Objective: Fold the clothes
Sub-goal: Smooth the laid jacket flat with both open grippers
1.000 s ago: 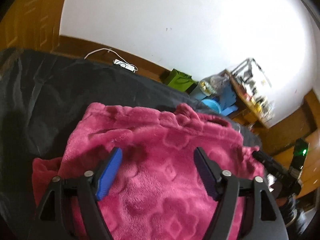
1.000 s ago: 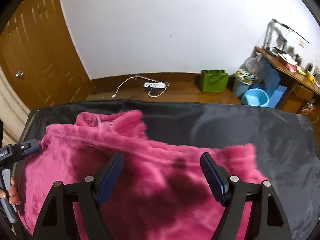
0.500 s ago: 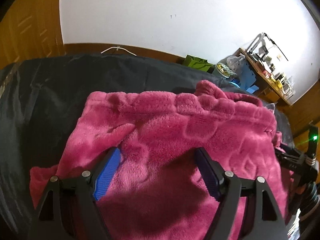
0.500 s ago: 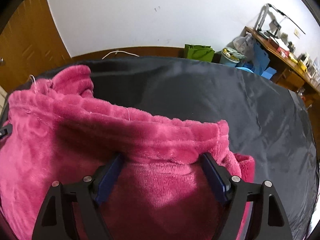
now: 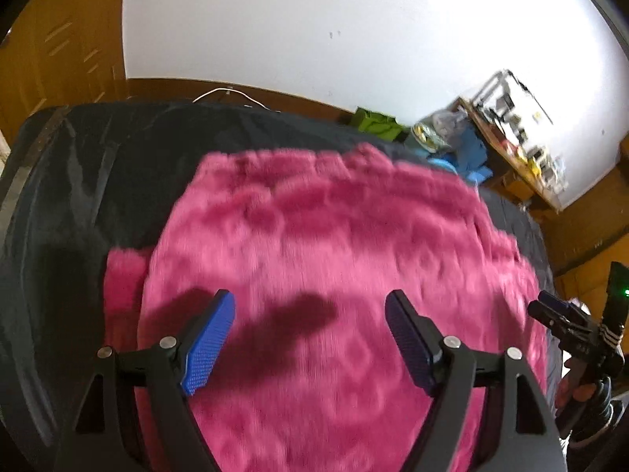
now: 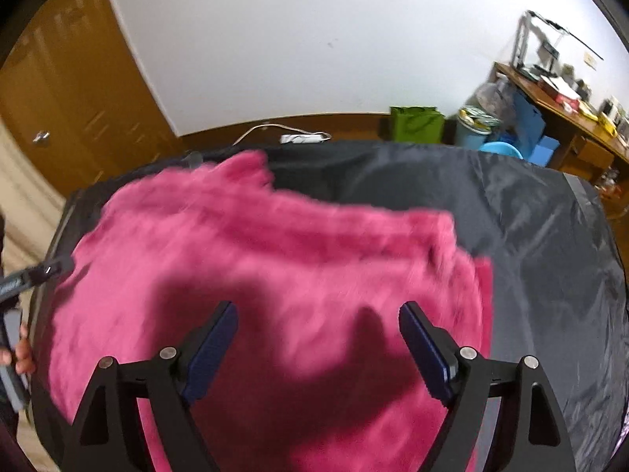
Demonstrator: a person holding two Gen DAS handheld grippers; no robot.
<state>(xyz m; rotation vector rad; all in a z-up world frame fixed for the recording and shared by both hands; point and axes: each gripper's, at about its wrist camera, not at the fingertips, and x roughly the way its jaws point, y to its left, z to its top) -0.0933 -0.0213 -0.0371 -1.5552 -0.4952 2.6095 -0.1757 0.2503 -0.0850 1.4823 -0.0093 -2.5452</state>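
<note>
A pink fleece garment [image 5: 334, 236] [image 6: 255, 255] lies folded on the black table cover [image 5: 98, 165] [image 6: 530, 228], blurred by motion. My left gripper [image 5: 310, 299] hangs open above its near part, nothing between the blue pads, and its shadow falls on the fleece. My right gripper [image 6: 318, 308] is open too, above the garment's right half with no fabric between its pads. The right gripper's fingers [image 5: 550, 308] show at the garment's right edge in the left wrist view. The left gripper's fingers [image 6: 35, 275] show at the left edge in the right wrist view.
A person's hand [image 6: 21, 350] grips the left tool's handle. Beyond the table on the wooden floor are a white power strip [image 6: 302, 138], a green bag [image 6: 416, 124] and a blue basin [image 6: 503, 149]. A cluttered desk [image 6: 570, 110] stands at the right, a wooden door [image 6: 59, 98] at the left.
Half a second ago both grippers sat low in the fleece with fabric bunched between the jaws. Now both have drawn back above it and the garment lies flatter.
</note>
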